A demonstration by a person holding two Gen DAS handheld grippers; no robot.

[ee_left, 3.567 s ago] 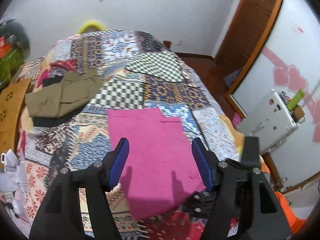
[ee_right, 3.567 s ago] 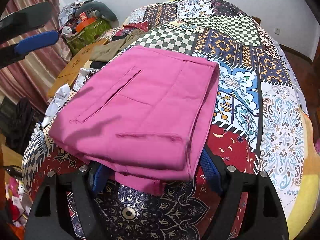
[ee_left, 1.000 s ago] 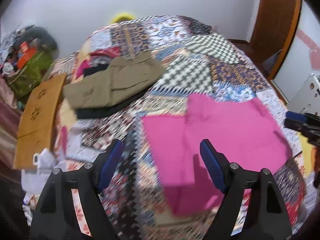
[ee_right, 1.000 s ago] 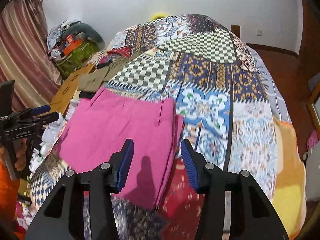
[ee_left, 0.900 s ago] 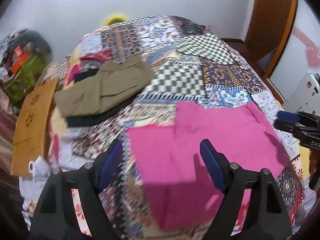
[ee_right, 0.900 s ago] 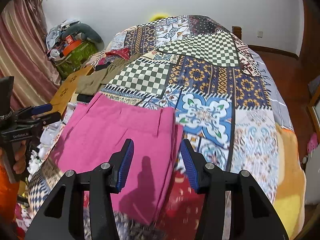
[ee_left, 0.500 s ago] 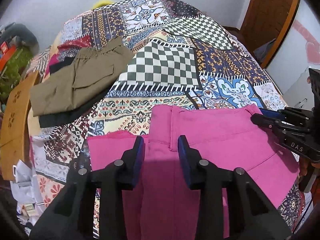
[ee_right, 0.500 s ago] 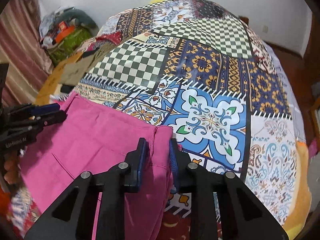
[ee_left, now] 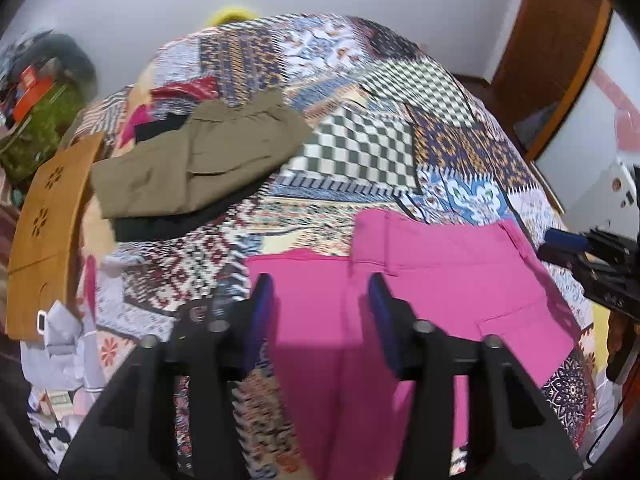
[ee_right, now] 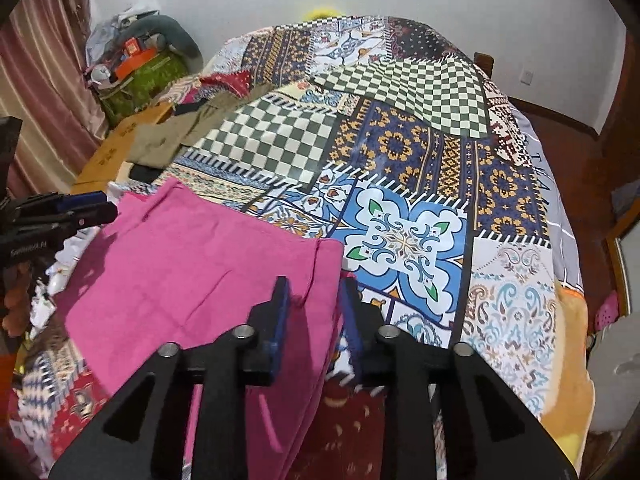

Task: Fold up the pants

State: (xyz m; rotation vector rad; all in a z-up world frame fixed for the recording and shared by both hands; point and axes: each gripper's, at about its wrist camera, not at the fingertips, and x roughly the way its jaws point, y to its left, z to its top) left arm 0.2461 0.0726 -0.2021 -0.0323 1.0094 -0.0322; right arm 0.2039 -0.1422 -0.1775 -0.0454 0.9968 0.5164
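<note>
The folded pink pants (ee_left: pixel 440 280) lie on the patchwork bedspread (ee_left: pixel 360 152) near the bed's front. My left gripper (ee_left: pixel 320 300) hovers over the pants' left part with its jaws partly open and nothing held. My right gripper (ee_right: pixel 314 308) is at the pants' (ee_right: pixel 192 272) right edge, jaws narrowly apart with the pink fabric edge between them; whether it grips is unclear. The right gripper also shows at the right edge of the left wrist view (ee_left: pixel 592 256), and the left gripper shows at the left edge of the right wrist view (ee_right: pixel 60 216).
Folded olive pants (ee_left: pixel 192 164) lie on a dark garment (ee_left: pixel 180 224) at the bed's far left. A wooden board (ee_left: pixel 44 216) and loose clutter sit beside the bed's left side. A wooden door (ee_left: pixel 548 60) stands at the right, and a white wall lies behind the bed.
Both grippers' jaws have narrowed since a second ago. Both have pulled back a little in the last half second. The pink pants lie folded smaller than 3.6 s ago.
</note>
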